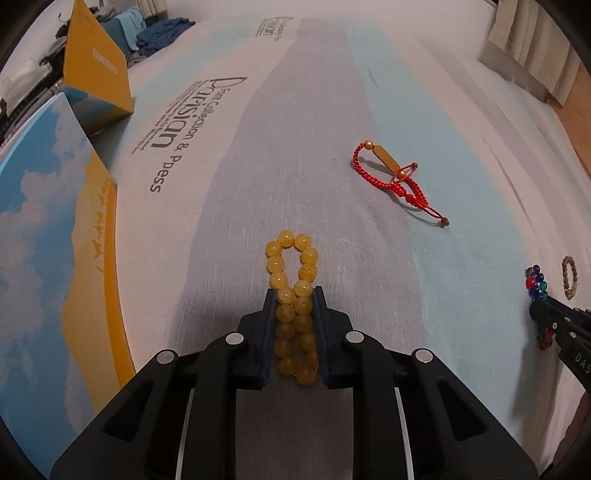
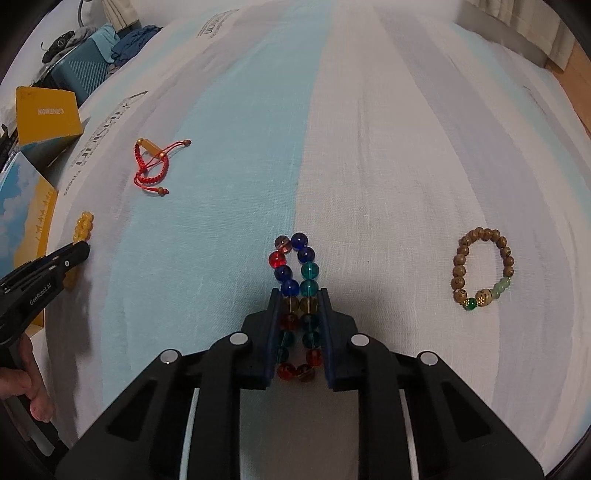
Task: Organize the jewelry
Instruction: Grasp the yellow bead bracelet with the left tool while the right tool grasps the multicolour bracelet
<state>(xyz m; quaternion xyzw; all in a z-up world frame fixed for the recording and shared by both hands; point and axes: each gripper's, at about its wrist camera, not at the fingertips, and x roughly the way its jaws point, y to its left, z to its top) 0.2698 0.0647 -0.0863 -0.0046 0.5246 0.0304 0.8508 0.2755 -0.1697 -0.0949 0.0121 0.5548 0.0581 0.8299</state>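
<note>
My left gripper (image 1: 294, 295) is shut on a yellow bead bracelet (image 1: 291, 254), squeezed into a long loop that sticks out past the fingertips, low over the striped bed sheet (image 1: 332, 110). My right gripper (image 2: 298, 293) is shut on a multicolour glass bead bracelet (image 2: 295, 254), squeezed the same way. A red braided cord bracelet (image 1: 395, 173) with a gold tube lies loose on the sheet between the two grippers; it also shows in the right wrist view (image 2: 153, 162). A brown wooden bead bracelet (image 2: 484, 269) with green beads lies to the right of my right gripper.
A box lid printed with sky and desert (image 1: 55, 240) lies at the left edge of the bed. An open yellow box (image 1: 96, 74) stands behind it. Folded blue clothes (image 1: 162, 33) lie at the far left. Curtains (image 1: 532, 44) hang at the far right.
</note>
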